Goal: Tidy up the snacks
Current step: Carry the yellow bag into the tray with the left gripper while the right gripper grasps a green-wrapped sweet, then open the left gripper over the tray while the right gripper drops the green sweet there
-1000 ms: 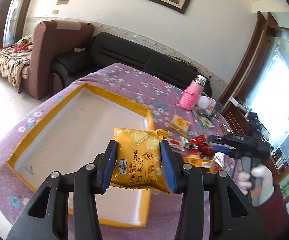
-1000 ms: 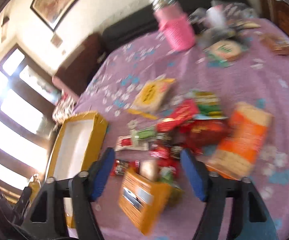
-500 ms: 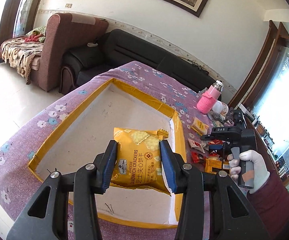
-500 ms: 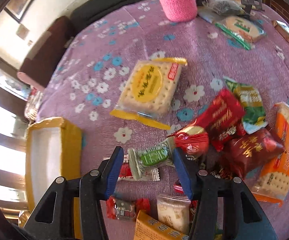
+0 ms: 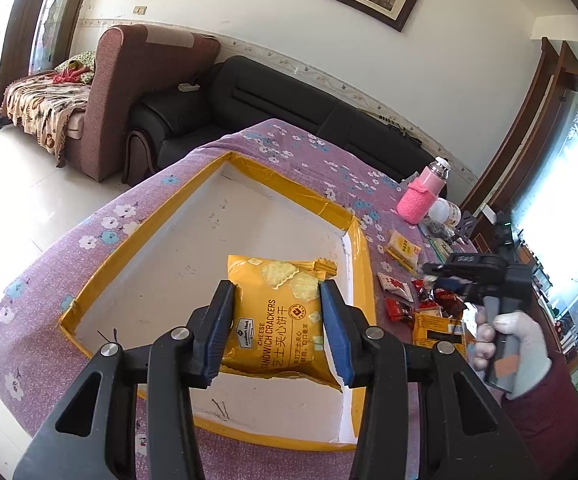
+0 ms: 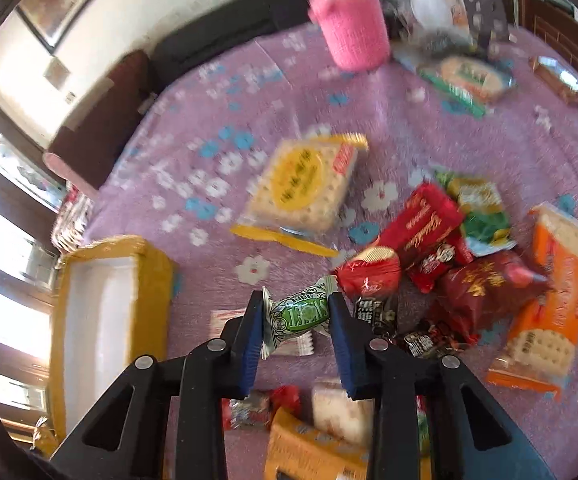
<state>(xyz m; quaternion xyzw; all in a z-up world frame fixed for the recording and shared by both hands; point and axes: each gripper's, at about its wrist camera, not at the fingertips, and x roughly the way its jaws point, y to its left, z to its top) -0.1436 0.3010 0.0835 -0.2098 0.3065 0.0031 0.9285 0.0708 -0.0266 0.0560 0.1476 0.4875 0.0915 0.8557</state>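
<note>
Two grips at once: the left gripper [image 5: 277, 330] holds a cracker packet [image 5: 279, 320] over the box [image 5: 363, 248] as the right gripper [image 6: 295, 330], jaws just closing, pinches a green candy [image 6: 297, 314] for boxing next.

Left gripper [image 5: 277, 326] jaws clamped, right gripper [image 6: 295, 316] jaws just closing, gripping

The pink bottle [image 6: 347, 20] is blurred, its top cut off by the right-wrist view's upper edge.

My left wrist view looks down close over the box [image 5: 161, 280]; my right faces the snack pile [image 6: 449, 264]. The 2 views share both.
</note>
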